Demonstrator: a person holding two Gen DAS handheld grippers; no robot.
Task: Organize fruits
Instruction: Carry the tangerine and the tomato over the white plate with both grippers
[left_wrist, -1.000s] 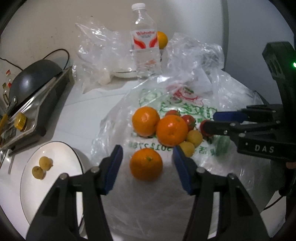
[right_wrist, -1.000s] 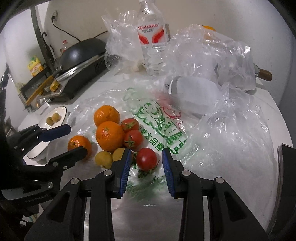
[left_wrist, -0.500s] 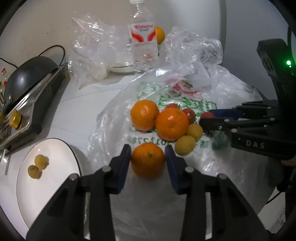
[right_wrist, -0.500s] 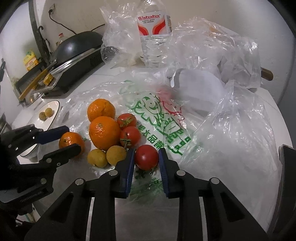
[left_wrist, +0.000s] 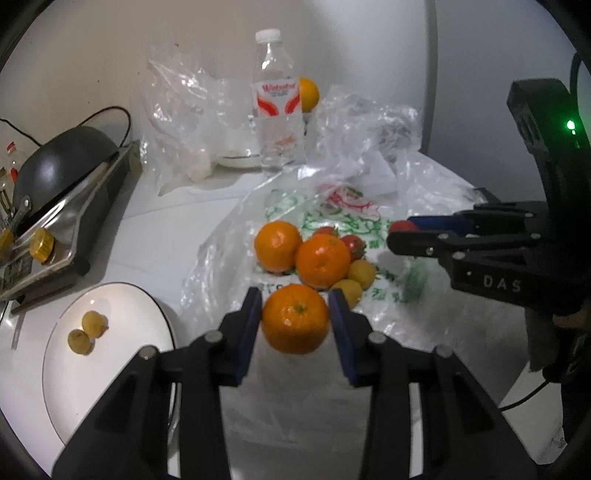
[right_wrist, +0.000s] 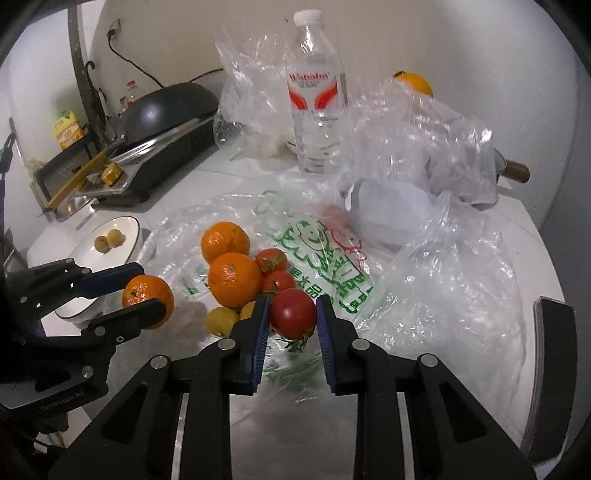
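While the left gripper (left_wrist: 294, 319) is clamped across an orange's (left_wrist: 295, 318) firm middle, the right gripper (right_wrist: 291, 314) pinches 1 soft tomato (right_wrist: 292, 313); both fruits sit between the pads, and the tomato likely bruises under hard squeezing.

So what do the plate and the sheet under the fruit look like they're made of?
The plate looks like glazed white ceramic: glossy, with a thin dark rim line. The sheet is thin clear plastic, probably a flattened printed shopping bag: crinkled, shiny, see-through.
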